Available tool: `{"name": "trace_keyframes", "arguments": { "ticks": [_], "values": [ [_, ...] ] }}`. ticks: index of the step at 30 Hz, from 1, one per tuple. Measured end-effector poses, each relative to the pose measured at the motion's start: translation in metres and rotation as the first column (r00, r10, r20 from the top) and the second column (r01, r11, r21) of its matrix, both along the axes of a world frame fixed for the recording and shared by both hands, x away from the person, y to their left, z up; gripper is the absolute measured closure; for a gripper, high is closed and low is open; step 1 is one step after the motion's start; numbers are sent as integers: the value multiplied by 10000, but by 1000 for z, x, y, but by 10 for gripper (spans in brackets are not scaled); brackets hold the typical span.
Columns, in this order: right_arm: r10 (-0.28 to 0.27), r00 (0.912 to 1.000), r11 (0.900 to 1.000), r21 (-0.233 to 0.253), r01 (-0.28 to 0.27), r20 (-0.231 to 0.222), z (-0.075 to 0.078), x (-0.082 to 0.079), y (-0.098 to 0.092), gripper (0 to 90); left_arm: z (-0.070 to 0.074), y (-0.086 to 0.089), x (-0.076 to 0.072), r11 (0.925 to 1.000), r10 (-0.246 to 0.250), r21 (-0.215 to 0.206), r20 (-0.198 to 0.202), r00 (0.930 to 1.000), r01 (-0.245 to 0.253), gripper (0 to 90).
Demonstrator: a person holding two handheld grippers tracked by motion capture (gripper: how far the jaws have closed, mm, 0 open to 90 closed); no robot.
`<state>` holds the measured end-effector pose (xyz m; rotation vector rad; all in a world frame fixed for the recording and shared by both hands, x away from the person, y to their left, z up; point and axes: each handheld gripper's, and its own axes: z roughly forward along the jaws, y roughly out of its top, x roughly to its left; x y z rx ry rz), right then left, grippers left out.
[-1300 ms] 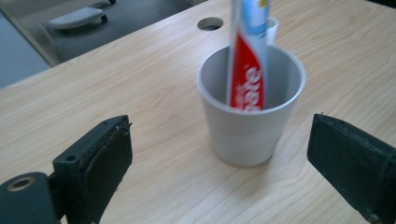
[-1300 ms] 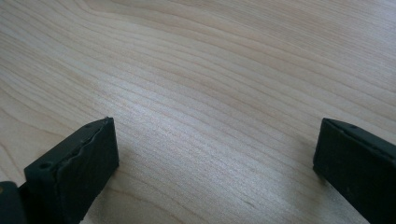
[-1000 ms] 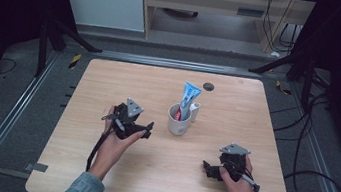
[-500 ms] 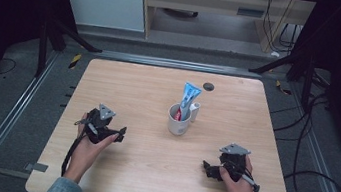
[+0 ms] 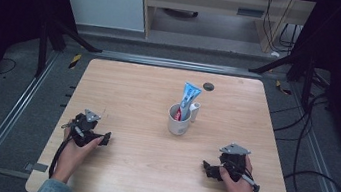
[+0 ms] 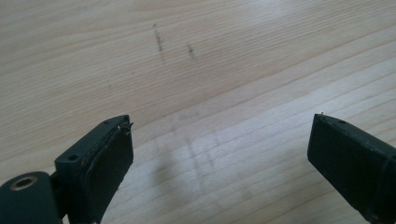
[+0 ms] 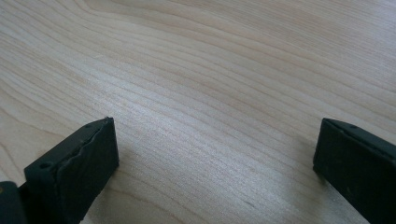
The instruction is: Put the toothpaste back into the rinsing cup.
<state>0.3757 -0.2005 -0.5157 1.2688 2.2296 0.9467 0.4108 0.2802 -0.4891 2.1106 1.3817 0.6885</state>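
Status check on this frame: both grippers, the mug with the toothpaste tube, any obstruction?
Left gripper open, empty, near table's left edge. Right gripper open, empty, low on the wooden table. White mug upright at centre, blue toothpaste tube standing inside. Nothing between grippers and mug.

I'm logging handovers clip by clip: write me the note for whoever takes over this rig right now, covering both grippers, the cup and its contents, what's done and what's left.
Left gripper: jaws open, nothing between them, low over the bare wood near the table's left front.
Right gripper: jaws open, holding nothing, near the right front.
The white cup stands upright at mid-table with the blue toothpaste tube standing in it; a small white item sits just behind the cup, too small to identify.
Done: the tube appears to be placed in the cup, and neither gripper touches it.
Left: probably nothing beyond checking that the tube is stable.
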Motion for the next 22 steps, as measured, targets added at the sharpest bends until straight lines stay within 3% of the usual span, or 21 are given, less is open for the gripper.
{"name": "trace_keyframes", "arguments": {
  "ticks": [5, 14, 16, 22],
  "values": [
    [5, 10000, 10000, -7, -5, 3, 0, 0, 0, 3, -10, 12, 1, 9991, 367, -220, -150, 9992, -370, 63],
    [7, 10000, 10000, -10, -7, 6, 0, 0, 0, 3, -17, 25, 9, 9916, 659, -1118, -17, 9978, -657, 44],
    [2, 10000, 10000, -6, -2, 2, 0, 0, 0, 3, -20, 27, 10, 9909, 587, -1228, 239, 9980, -554, 29],
    [7, 10000, 10000, -10, -7, 9, 0, 0, 0, 3, -20, 27, 13, 9904, 613, -1248, 131, 9980, -592, 0]
  ]
}}
